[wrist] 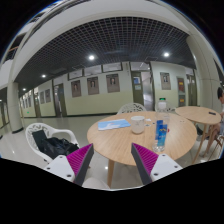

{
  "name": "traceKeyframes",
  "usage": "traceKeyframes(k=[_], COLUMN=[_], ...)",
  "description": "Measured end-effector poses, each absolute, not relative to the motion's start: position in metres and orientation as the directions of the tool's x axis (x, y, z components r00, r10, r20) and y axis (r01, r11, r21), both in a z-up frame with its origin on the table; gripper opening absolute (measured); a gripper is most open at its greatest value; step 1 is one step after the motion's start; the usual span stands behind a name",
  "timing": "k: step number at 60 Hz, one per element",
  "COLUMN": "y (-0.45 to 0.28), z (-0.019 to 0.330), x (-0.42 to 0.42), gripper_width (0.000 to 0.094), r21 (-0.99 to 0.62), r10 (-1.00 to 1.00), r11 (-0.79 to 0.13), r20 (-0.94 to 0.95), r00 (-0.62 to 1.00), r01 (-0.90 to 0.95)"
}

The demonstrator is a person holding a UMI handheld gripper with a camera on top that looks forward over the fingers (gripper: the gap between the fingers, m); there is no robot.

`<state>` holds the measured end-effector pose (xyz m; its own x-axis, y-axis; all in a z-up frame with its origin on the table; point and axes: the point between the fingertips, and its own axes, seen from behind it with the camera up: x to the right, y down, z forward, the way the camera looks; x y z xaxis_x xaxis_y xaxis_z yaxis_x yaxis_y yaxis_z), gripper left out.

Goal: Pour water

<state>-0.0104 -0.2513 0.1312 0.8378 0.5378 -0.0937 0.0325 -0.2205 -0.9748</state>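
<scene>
- A clear water bottle (161, 134) with a blue label is standing upright on the round wooden table (120, 145), just beyond the tip of the right finger of the tongs (112, 161).
- A pale cup (137, 125) is sitting on the same table slightly further ahead, between the lines of the two fingers and apart from the bottle.
- A light blue flat item (113, 124), too small to identify, is lying on the table beyond the left finger, near the cup.
- The tongs are hanging spread wide above the near side of the table, gripping nothing; the magenta pads (80, 160) are facing each other with bare tabletop showing between them.
- A white chair (45, 143) with dark things piled on its seat is standing beside the left finger, next to the table.
- Another pale chair (131, 107) is standing at the far side of the table, beyond the cup.
- A second round table (200, 115) is sitting well off past the right finger, with a small bottle-like thing on it.
- Far beyond everything, a wall with doors (61, 98) and framed notices is running across the hall under a gridded ceiling (110, 40) with lamps glowing.
</scene>
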Motion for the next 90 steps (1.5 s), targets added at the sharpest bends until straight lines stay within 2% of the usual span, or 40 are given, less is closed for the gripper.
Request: traceKeyframes(k=[16,22,27,29,30,32,34,35,36,41,45,54,58,66,72,77,81,85,90], y=[-0.234,-0.213,-0.179,-0.162,-0.147,-0.131,-0.115,-0.115,-0.099,-0.061,-0.029,0.018,0.025,0.026,0.026,0.025,0.040,0.066,0.107], z=[0.134,0.151,0.145,0.134,0.144,0.142,0.139,0.120,0.127,0.119,0.104,0.096,0.089,0.085,0.089,0.087,0.098,0.118,0.143], x=[0.016,0.028,0.057,0.080,0.078,0.085,0.089,0.098,0.094,0.099,0.103,0.091,0.081,0.081,0.086,0.077,0.089,0.104,0.127], gripper_width=[0.0812,0.0801,0.0801,0.0800,0.0800,0.0798,0.0798,0.0799,0.0799,0.0799,0.0797,0.0776,0.0462,0.0412,0.0309,0.0296,0.0296,0.0296,0.0295], r21=[-0.981,-0.994,-1.000,-0.999,-0.998,-0.997,-0.997,-0.997,-0.997,-0.997,-0.996,-0.996,-0.994,-0.996,-0.995,-0.991,-0.980,-0.928,-0.759], r10=[0.525,0.561,0.477,0.436,0.417,0.392,0.376,0.371,0.365,0.329,0.305,0.326,0.360,0.354,0.374,0.400,0.372,0.313,0.218], r11=[-0.193,-0.099,-0.024,-0.019,-0.024,-0.027,-0.033,-0.034,-0.042,-0.065,-0.069,-0.037,-0.052,-0.085,-0.093,-0.088,-0.045,0.026,0.117], r20=[-0.093,-0.088,-0.010,0.032,0.044,0.057,0.055,0.051,0.046,0.021,0.025,0.064,0.069,-0.007,0.007,0.059,0.166,0.361,0.649], r00=[0.846,0.823,0.879,0.899,0.908,0.918,0.925,0.927,0.930,0.944,0.952,0.943,0.931,0.935,0.927,0.915,0.913,0.878,0.729], r01=[0.011,-0.038,0.001,0.045,0.059,0.074,0.073,0.069,0.066,0.044,0.048,0.080,0.094,0.025,0.045,0.102,0.196,0.372,0.641])
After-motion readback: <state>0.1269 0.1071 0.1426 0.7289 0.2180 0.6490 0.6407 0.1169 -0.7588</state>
